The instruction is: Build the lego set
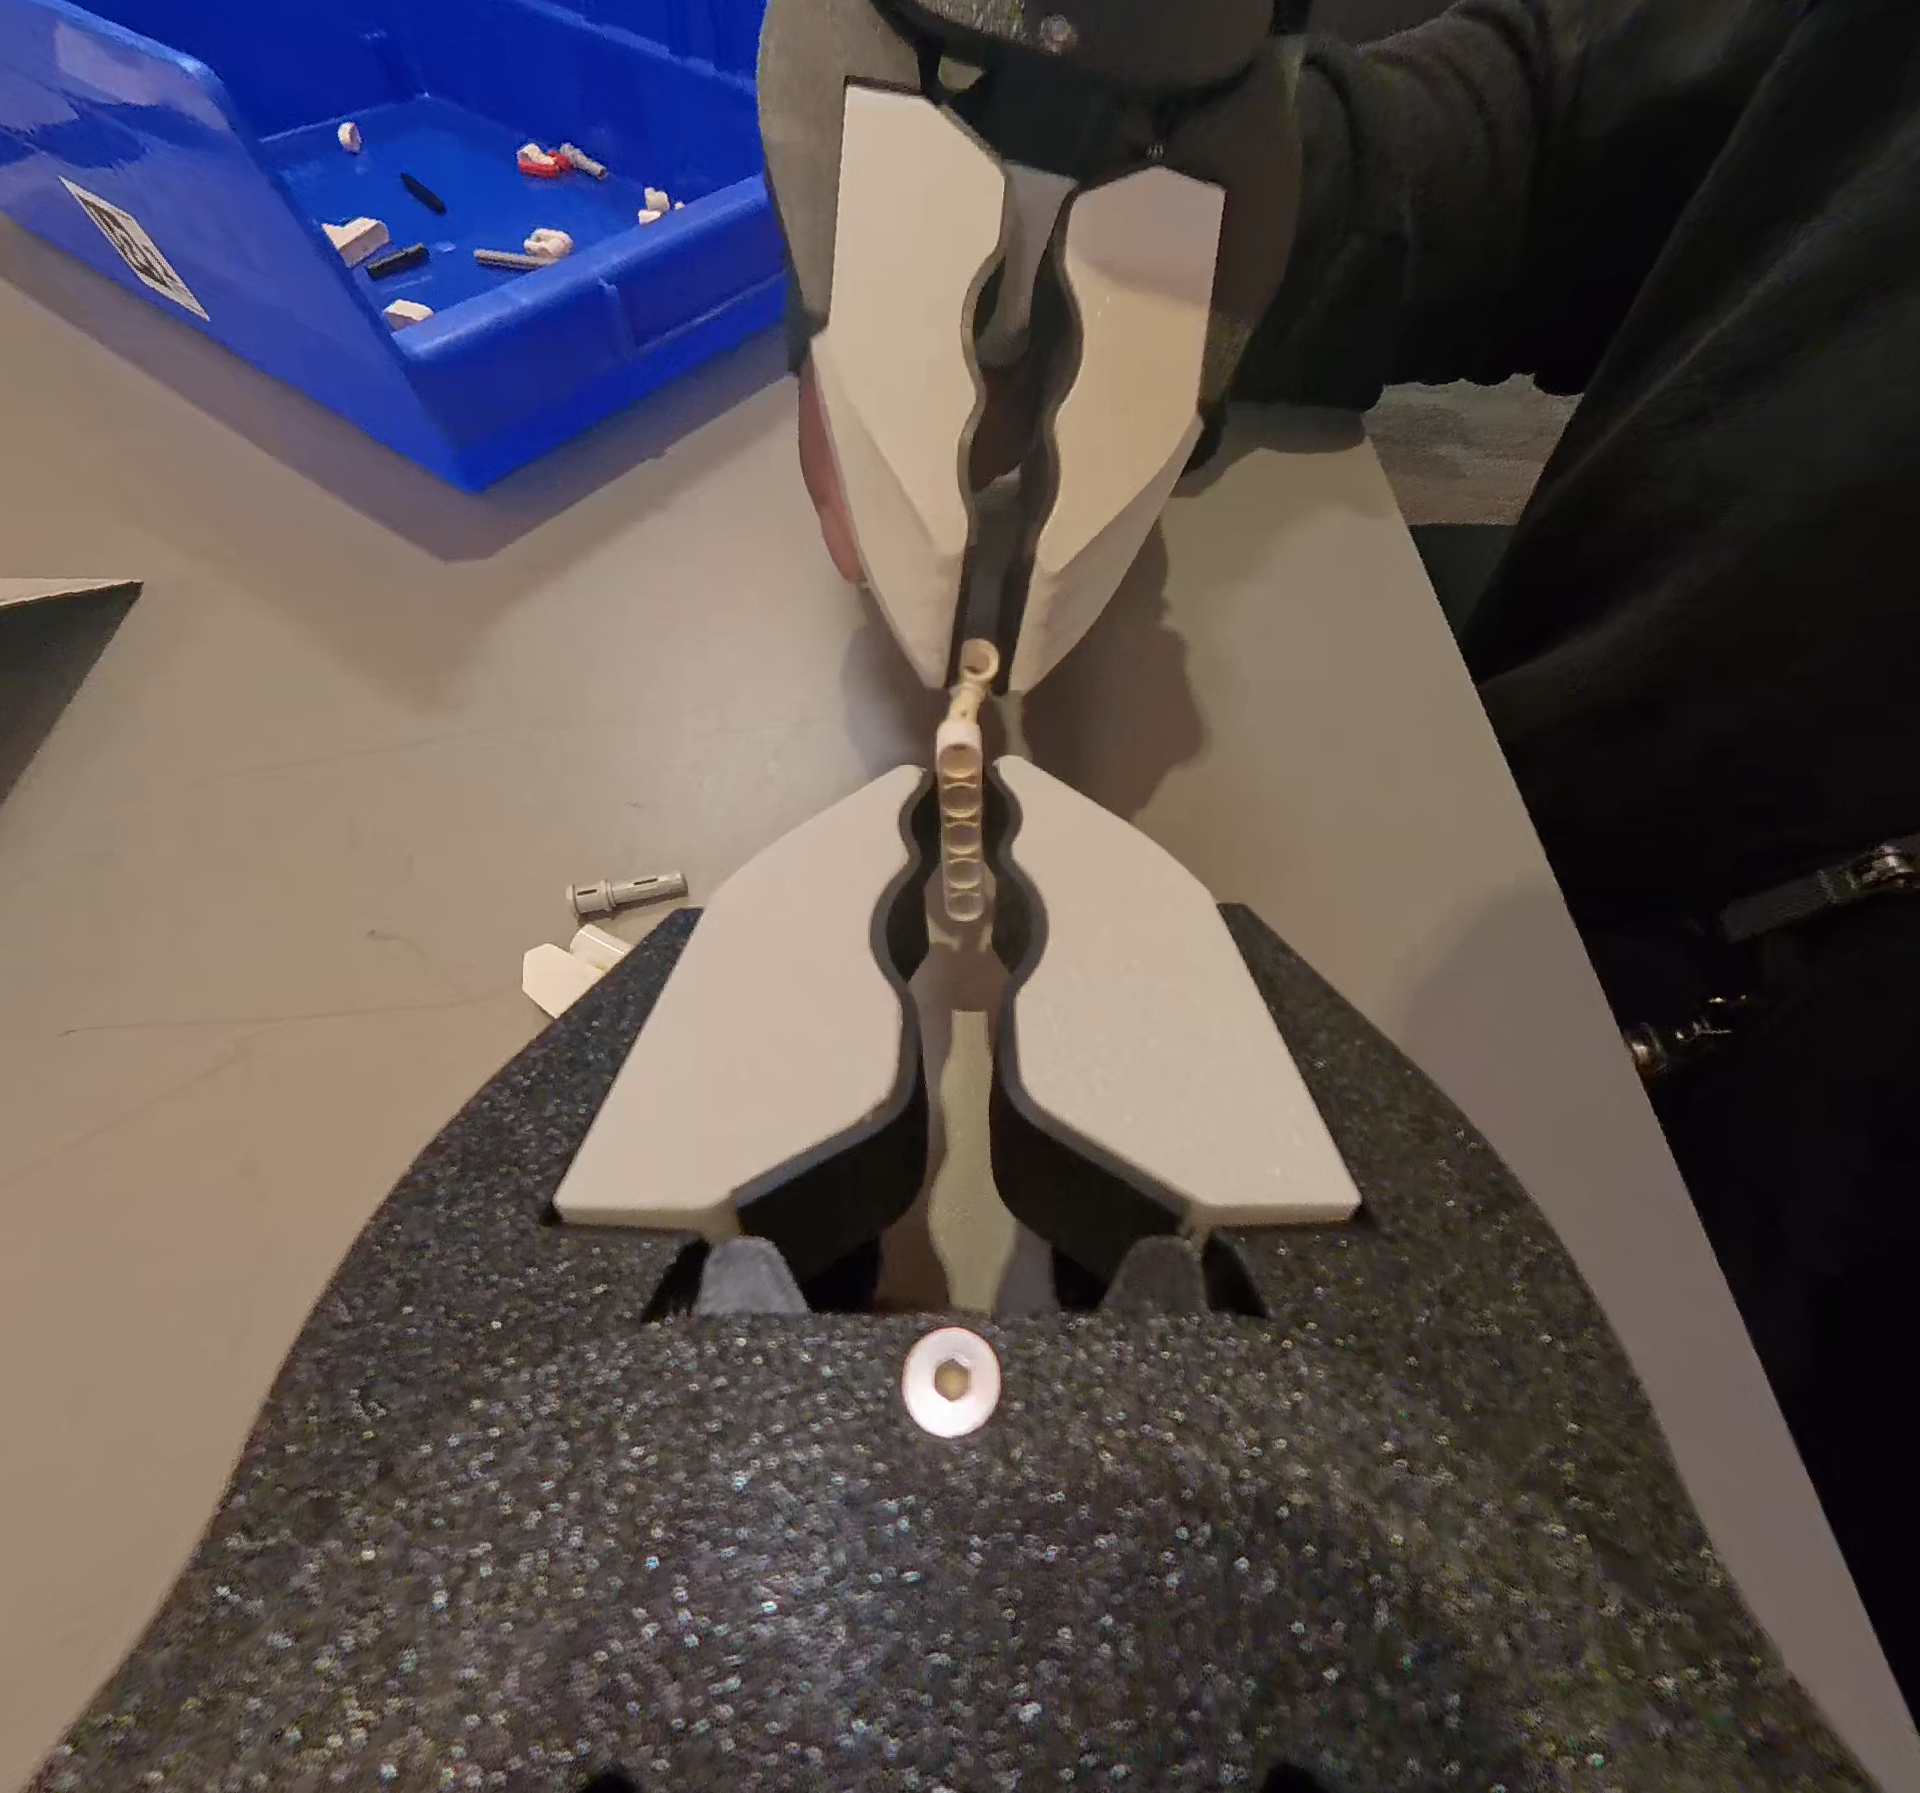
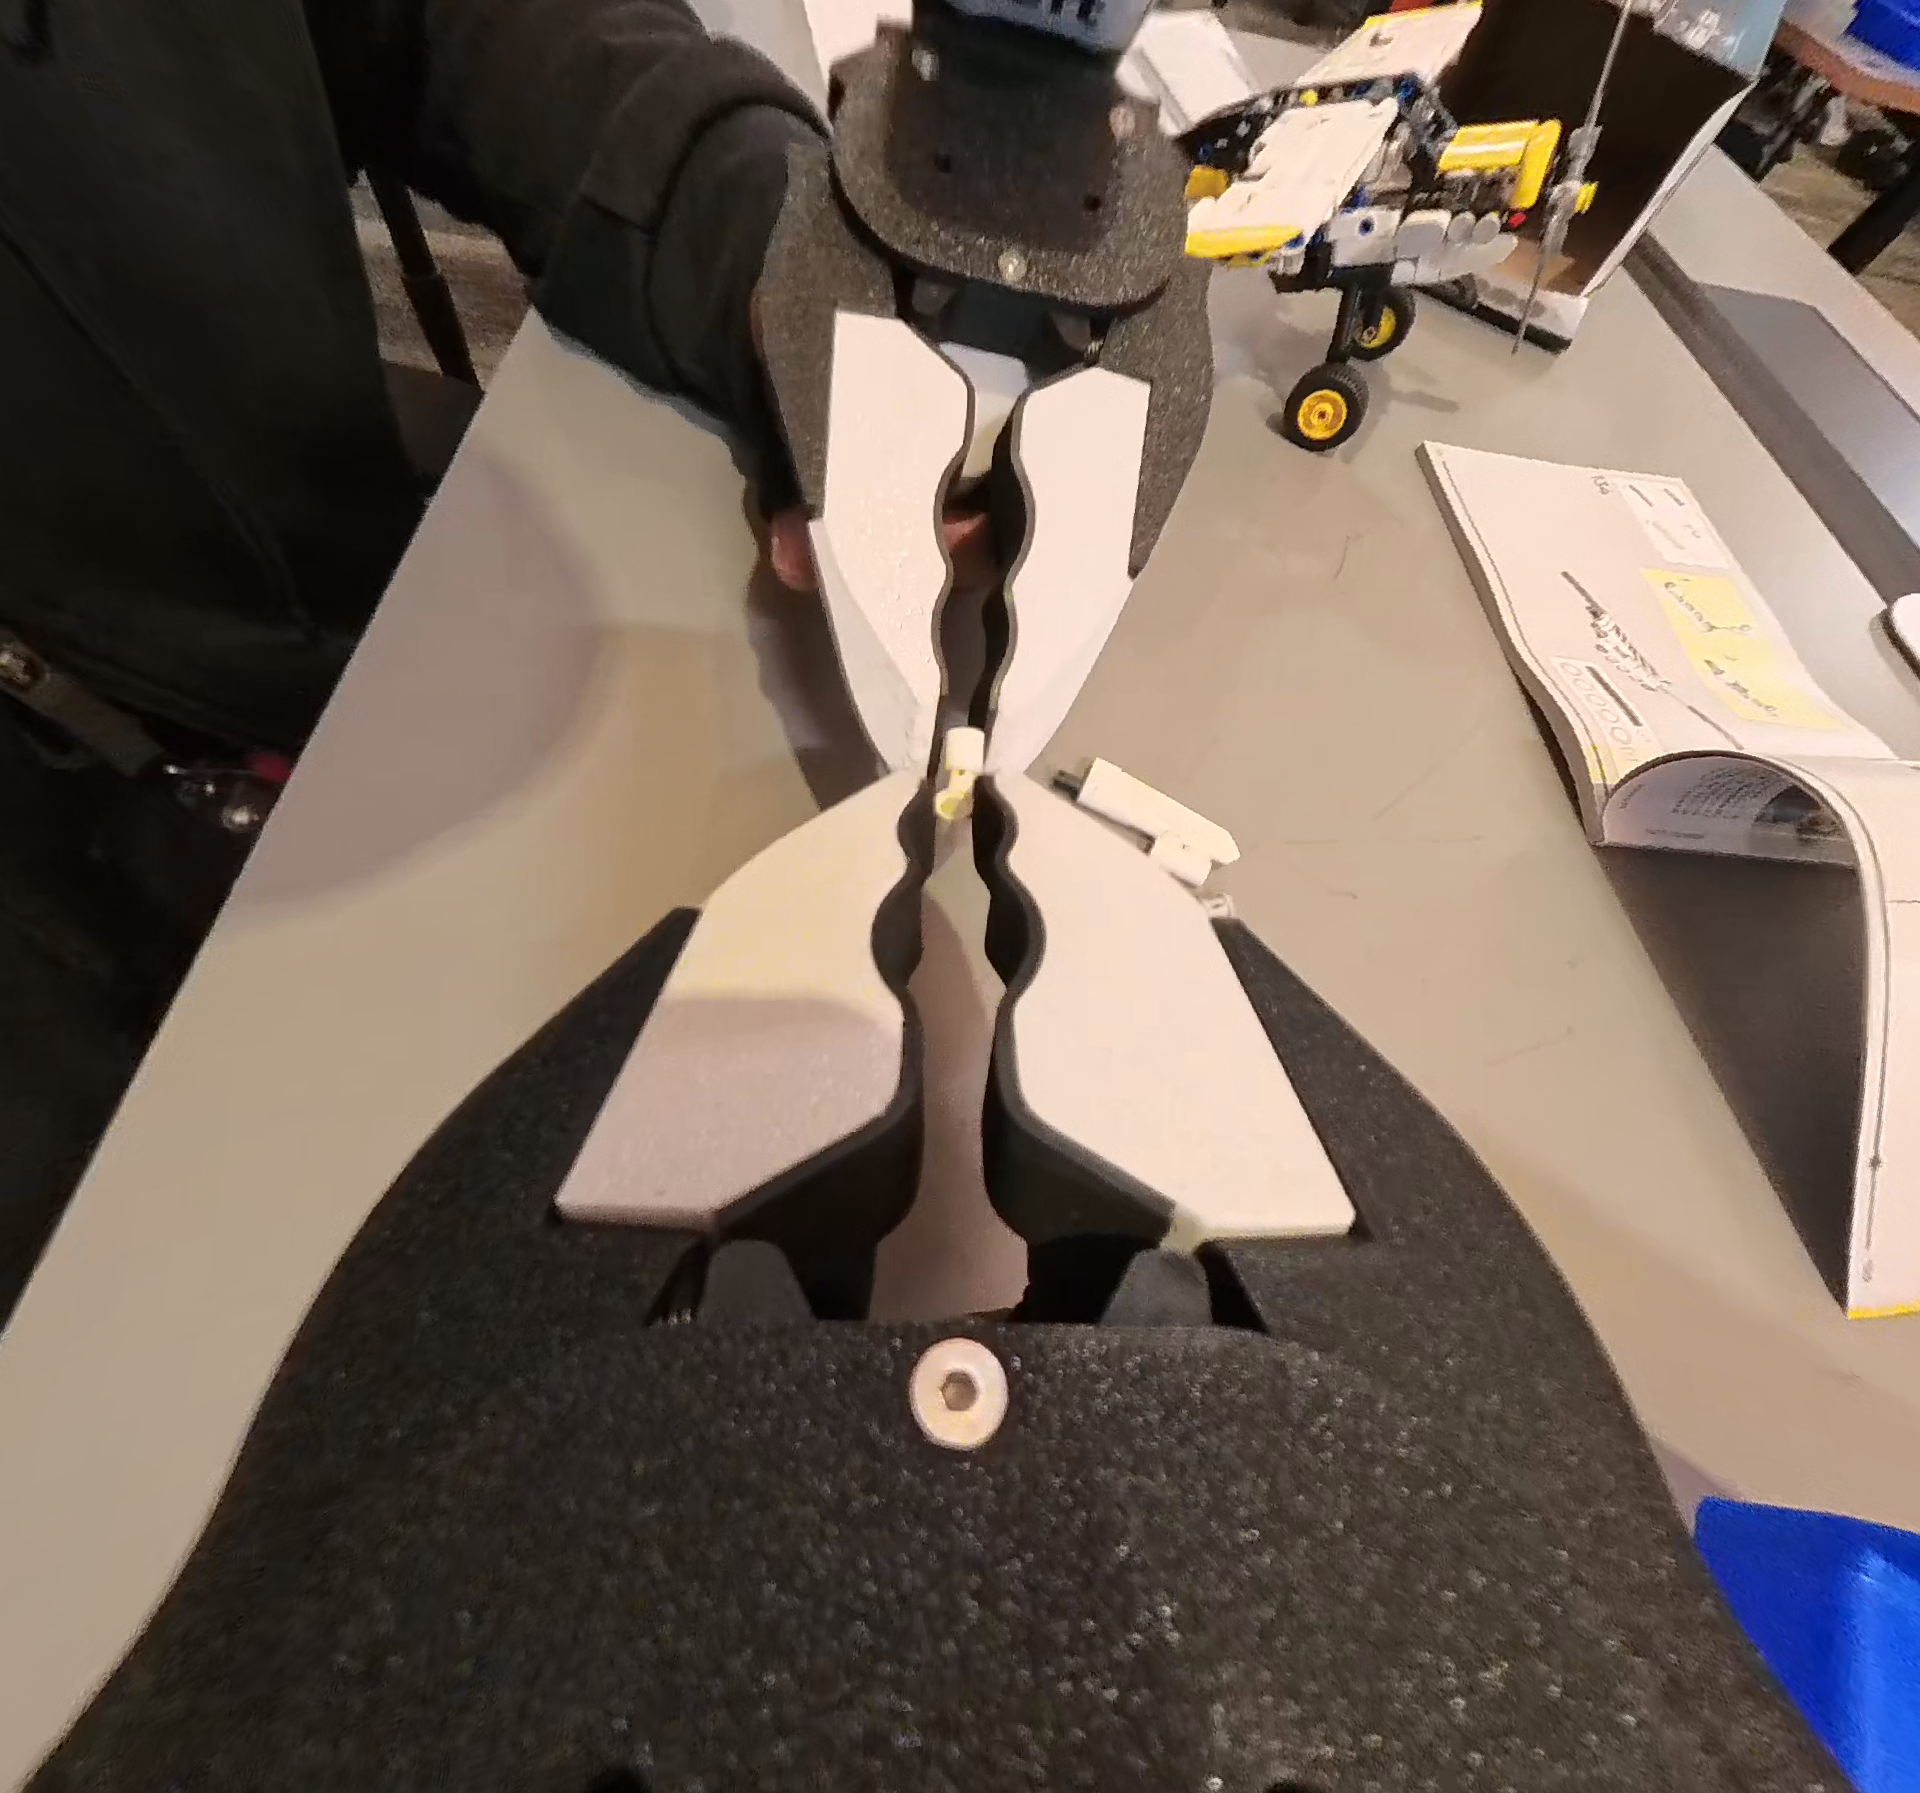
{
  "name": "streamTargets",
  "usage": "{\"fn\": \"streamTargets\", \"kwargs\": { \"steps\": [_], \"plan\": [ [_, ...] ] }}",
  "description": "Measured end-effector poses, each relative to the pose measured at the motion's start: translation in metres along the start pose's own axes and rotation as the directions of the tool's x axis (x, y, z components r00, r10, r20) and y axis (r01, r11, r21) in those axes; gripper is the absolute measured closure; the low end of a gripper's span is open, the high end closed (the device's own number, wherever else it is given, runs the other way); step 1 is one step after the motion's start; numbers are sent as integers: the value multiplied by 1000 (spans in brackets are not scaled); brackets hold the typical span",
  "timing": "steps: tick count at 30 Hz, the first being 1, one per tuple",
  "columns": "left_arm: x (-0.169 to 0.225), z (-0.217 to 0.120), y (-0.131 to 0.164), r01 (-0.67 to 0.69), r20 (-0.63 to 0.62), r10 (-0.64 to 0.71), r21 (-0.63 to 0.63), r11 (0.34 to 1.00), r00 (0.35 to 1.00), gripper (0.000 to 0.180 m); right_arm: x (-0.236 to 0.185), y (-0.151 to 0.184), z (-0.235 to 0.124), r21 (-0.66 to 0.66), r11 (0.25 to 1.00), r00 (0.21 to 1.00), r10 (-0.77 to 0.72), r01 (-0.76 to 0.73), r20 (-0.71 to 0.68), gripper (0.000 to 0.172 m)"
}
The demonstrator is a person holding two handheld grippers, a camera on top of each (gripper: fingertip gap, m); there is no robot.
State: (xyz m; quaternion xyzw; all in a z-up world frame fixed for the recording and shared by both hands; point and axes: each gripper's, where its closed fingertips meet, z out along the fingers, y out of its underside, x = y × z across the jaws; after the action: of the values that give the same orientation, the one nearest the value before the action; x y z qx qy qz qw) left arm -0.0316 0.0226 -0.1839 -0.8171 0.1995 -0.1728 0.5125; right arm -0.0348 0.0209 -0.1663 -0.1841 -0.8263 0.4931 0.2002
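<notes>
Two tongs meet tip to tip above a grey matte surface [image 1: 312,704]. The left tongs [image 1: 961,787] are nearly closed on a cream perforated beam [image 1: 961,829], a slim plastic bar with a row of round holes; its long axis runs straight ahead along the fingers, and its rounded end pokes out past the tips toward the other tool. The right tongs [image 2: 951,787], likewise almost closed, pinch a small cream connector pin [image 1: 977,678] at its ring-shaped end. The pin lies in line with the beam, its far end at the beam's end hole.

Both pairs of fingers are pale, smooth plates with wavy dark inner edges, set in black speckled bodies. A grey ribbed pin [image 1: 627,891] and a white block [image 1: 569,969] lie on the surface just left of the left tongs. A glossy blue bin [image 1: 499,341] holding scattered small parts sits well apart. An open booklet [image 2: 1662,683] and a yellow-and-white brick vehicle [image 2: 1371,174] stand farther off. The surface edge runs close beside the tools, by the person's dark sleeve [image 1: 1507,205].
</notes>
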Motion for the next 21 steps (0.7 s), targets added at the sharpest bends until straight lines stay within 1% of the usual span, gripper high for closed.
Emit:
{"fn": "streamTargets", "kwargs": {
  "steps": [5,8,11,17,21],
  "plan": [
    [4,-4,-5,16,-54,-13,53,998,998,173,-2,-5,0,62,998,1000,19,-19,2,165],
    [9,-9,-14,58,-118,-44,119,991,992,173,-3,-16,-3,151,988,999,42,-42,3,165],
    [9,-12,-20,98,-153,-73,161,982,986,173,-1,-24,-4,207,977,998,60,-55,-16,165],
    [8,-16,-25,110,-160,-77,207,972,984,173,2,-33,-4,292,943,986,168,-162,4,165],
    [9,-22,-31,142,-192,-94,254,957,977,173,4,-35,-4,318,928,979,203,-193,3,165]
  ]
}}
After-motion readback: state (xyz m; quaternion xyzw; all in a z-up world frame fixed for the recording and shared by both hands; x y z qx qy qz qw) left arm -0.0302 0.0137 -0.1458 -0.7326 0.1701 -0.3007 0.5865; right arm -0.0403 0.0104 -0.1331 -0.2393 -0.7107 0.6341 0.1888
